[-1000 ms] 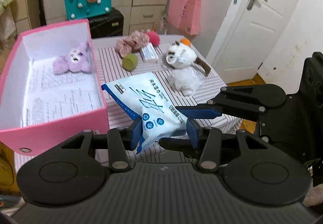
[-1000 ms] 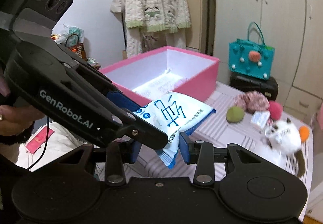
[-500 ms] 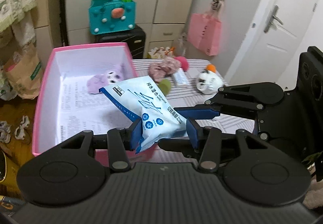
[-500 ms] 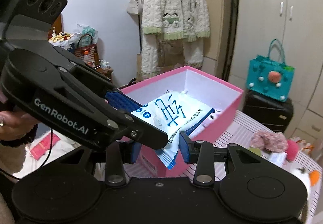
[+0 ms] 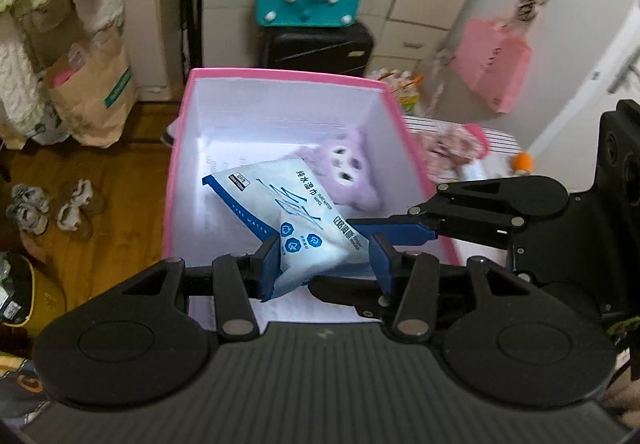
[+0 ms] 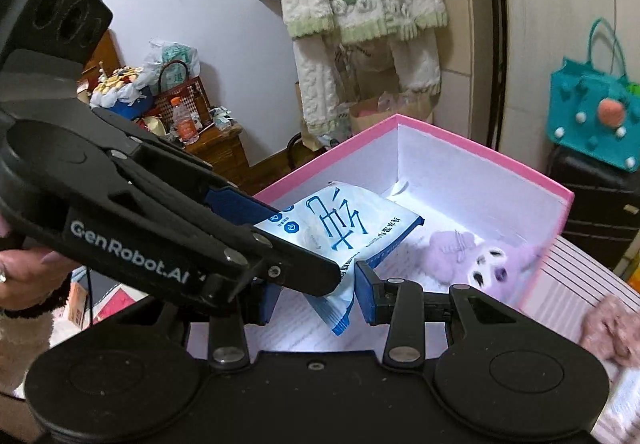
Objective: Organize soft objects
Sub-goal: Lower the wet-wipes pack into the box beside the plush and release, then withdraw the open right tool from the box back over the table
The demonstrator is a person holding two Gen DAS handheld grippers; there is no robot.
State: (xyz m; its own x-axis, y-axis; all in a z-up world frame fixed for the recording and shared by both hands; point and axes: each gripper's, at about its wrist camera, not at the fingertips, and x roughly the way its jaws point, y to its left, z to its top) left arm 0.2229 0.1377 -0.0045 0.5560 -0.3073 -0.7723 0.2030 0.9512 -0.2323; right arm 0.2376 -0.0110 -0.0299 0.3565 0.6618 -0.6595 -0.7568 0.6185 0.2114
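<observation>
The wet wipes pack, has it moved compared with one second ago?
Yes. The wet wipes pack, gripped by both grippers, was over the striped table beside the pink box earlier; now it hangs over the box's inside, near the purple plush.

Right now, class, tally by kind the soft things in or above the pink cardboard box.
Purple plush toy: 1
White-and-blue wet-wipes pack: 1
Total in or above the pink cardboard box: 2
</observation>
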